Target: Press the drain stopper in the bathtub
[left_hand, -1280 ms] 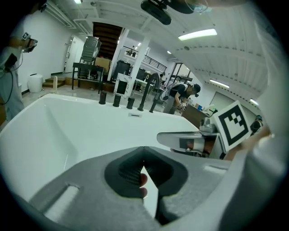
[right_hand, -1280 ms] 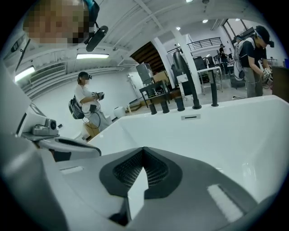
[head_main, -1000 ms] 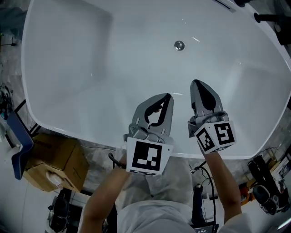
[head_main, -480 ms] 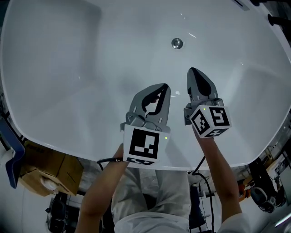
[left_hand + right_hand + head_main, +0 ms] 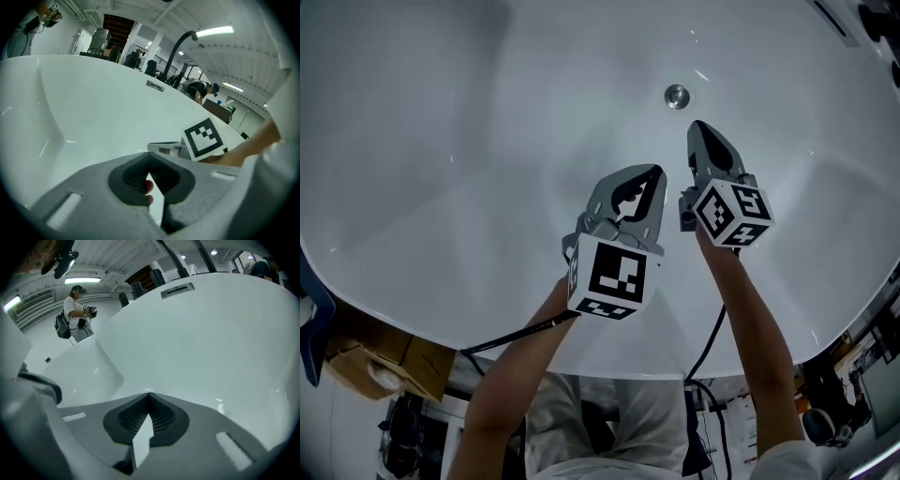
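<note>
Both grippers had reached farther into the bathtub (image 5: 469,141) than a second before, and the right gripper (image 5: 701,129) had closed most of its gap to the drain stopper (image 5: 676,95). The stopper lay on the tub floor just ahead and slightly left of its tips, with the left gripper (image 5: 649,174) farther back. Both pairs of jaws were clenched on nothing, so the right seemed better placed to press.

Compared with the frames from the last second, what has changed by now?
Both grippers have moved deeper into the bathtub. The right gripper now has its tip just short of the drain stopper without touching it, and the left gripper has followed alongside. Nothing was grasped or released. Both jaws stayed shut and empty, and the stopper has not moved.
</note>
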Demonstrator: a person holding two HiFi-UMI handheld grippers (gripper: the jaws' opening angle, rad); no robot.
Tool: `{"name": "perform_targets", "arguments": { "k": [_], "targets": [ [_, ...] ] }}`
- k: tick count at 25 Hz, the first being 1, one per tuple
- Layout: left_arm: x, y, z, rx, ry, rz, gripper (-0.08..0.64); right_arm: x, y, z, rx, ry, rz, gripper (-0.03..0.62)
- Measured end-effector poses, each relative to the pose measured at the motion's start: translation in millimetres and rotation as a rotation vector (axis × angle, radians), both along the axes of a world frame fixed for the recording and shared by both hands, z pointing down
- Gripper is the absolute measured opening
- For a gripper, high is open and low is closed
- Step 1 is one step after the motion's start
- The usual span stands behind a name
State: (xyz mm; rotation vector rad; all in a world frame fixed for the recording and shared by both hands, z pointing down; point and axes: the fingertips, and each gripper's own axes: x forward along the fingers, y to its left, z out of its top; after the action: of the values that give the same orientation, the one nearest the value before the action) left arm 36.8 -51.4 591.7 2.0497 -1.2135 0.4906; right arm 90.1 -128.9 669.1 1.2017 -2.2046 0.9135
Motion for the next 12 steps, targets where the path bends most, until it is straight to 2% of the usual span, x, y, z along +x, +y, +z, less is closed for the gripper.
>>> {"name": "perform_targets", "arguments": {
  "k": [9,12],
  "targets": [
    [6.0,-15.3,56.9,-0.013,-0.006,-0.010,-0.002,23.3,-30.4,92.8,-0.016,0.060,0.030,0.002],
    [10.1,-18.3,70.2,-0.011,0.005,-0.022,-0.002,28.2,-36.2,122.8,-0.013,0.115,-0.002,0.001]
  ]
}}
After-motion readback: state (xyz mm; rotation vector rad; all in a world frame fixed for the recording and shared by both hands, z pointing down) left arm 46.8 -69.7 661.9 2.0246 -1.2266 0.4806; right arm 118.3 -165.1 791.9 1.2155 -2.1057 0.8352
